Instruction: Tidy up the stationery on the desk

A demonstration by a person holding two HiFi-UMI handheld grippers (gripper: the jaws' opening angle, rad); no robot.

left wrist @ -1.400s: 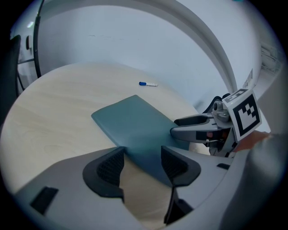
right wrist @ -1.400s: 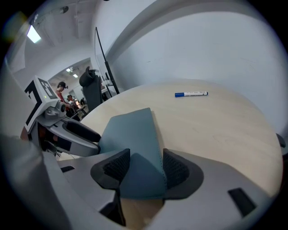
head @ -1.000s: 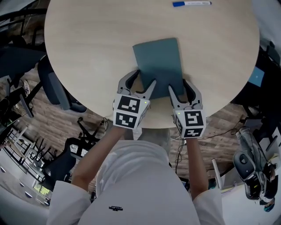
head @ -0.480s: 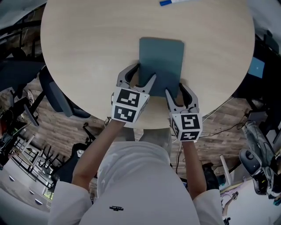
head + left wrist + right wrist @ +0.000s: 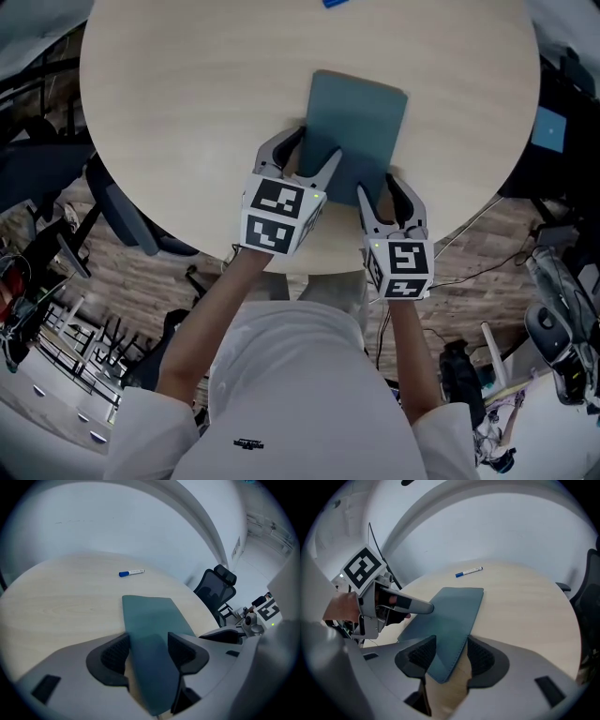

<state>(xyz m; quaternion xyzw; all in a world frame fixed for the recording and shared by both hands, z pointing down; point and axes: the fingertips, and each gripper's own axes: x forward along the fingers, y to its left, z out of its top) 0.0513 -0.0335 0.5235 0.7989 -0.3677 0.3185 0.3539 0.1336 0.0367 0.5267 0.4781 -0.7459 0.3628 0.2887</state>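
— Teal case point(image 5: 361, 122), where's it sitting, and can anyone see inside?

— Flat on the round table point(image 5: 187, 94), toward the 6 o'clock side in the head view. It's closed, with a stitched edge, so I can't tell what's in it. The left gripper point(image 5: 317, 142) is at its 7 o'clock corner with jaws spread wide. One finger is off the case's side and the other is over the cover, so that edge runs between them. The right gripper point(image 5: 377, 183) is at the 5 o'clock corner, also spread, with the corner lying between the pads and not pinched.

— And the pen?

— Blue marker point(image 5: 131, 573), at 12 o'clock from the case and well apart from it. The head view cuts it off at the top edge, so only the gripper views show it whole. The print on it is too small to read.
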